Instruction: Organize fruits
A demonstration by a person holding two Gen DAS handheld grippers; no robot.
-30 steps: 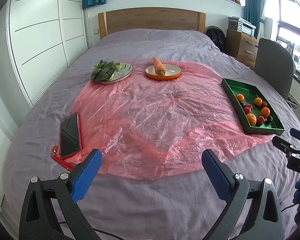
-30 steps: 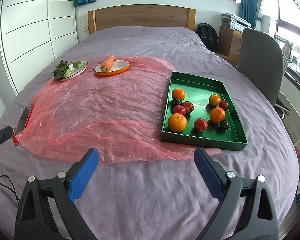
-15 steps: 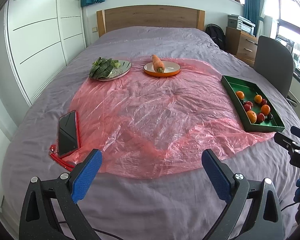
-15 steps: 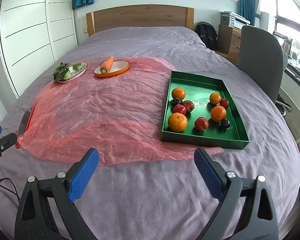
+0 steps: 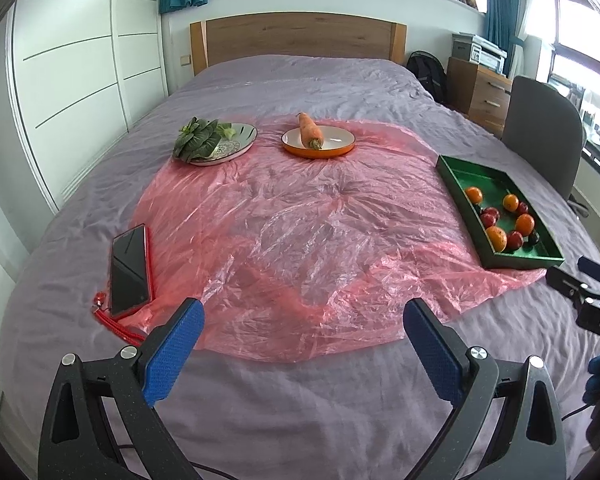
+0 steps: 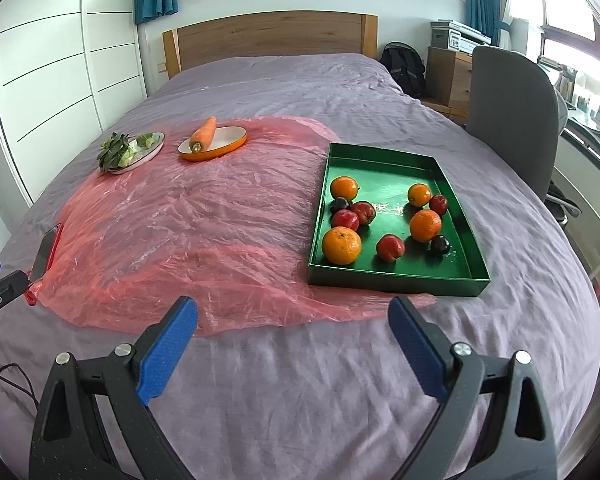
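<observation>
Purple-covered bed, a crinkled pink plastic sheet spread over its middle. Left edge of sheet: black smartphone in a red case, lying flat, part on plastic. Far edge: pale round plate of green leafy vegetables, then an orange-rimmed shallow dish with one carrot propped on its rim. Right edge: rectangular green tray holding four oranges, red plum-like fruits and small dark ones, loose, mostly toward its near end. Left gripper hangs over the near edge of the bed, blue pads wide apart, empty. Right gripper likewise spread and empty, short of the tray.
</observation>
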